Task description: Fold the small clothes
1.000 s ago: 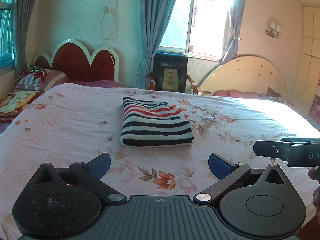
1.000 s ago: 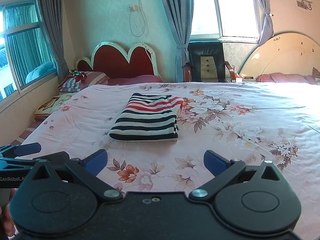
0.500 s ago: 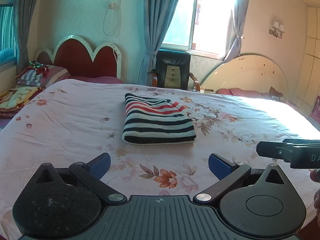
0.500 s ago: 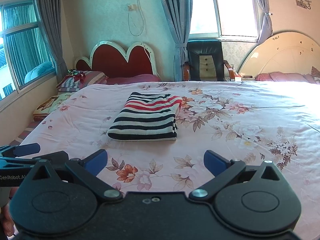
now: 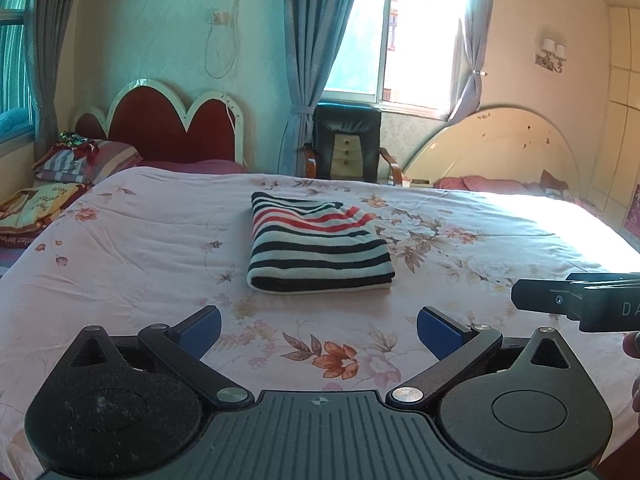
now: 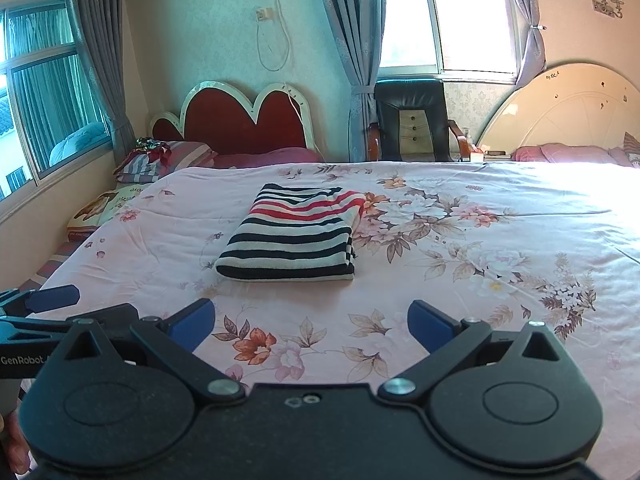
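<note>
Fingers (image 5: 202, 326) on the left gripper (image 5: 319, 326) are spread wide with nothing between them, hovering over the floral bedspread (image 5: 140, 248) just short of the folded striped garment (image 5: 316, 246). Over on the right gripper (image 6: 311, 322), the blue fingers (image 6: 430, 324) are parted too and empty, apart from the garment (image 6: 294, 236) lying ahead of them. That garment sits as a neat rectangle, black, white and red stripes, flat on the bed near its middle, touched by neither gripper. Left wrist view catches the right gripper's side poking in beyond the garment's right edge; right wrist view alone shows the left gripper's blue tip to the garment's left. Behind the garment: a red heart-shaped headboard (image 6: 244, 120) and a black armchair (image 6: 412, 120).
</note>
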Demonstrator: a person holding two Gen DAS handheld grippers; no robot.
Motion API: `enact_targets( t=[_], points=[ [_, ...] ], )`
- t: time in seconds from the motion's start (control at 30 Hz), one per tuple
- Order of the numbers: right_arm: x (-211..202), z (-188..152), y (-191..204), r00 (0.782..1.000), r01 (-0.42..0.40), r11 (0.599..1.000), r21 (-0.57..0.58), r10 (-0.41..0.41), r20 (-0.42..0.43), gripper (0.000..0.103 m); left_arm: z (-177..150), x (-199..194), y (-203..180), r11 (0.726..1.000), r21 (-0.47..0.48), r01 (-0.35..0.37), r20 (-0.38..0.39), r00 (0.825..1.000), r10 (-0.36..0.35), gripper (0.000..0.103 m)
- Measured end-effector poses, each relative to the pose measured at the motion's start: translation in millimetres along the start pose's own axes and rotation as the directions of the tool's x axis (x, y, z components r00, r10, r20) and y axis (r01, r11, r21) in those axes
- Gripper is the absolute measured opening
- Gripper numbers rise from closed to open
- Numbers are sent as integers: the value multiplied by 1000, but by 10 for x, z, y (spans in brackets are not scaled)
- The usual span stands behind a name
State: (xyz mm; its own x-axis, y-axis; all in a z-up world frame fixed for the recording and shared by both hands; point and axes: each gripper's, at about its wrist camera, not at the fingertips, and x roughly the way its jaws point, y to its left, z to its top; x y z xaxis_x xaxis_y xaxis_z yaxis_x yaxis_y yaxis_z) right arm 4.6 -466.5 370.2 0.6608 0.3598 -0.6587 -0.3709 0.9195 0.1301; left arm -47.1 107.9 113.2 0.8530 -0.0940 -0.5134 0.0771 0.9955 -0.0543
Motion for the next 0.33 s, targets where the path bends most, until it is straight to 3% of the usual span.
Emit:
enact_targets(
  t=[0.2, 0.33],
  points=[
    [2, -9, -3, 1000, -1, 1000, -2, 1, 2, 102, -9, -25, -5, 998, 59, -30, 42, 999, 27, 103],
    [23, -4, 10, 1000, -5, 1000, -6, 5, -3, 102, 19, -27, 44, 999, 29, -34, 35, 999, 33, 103]
  ],
)
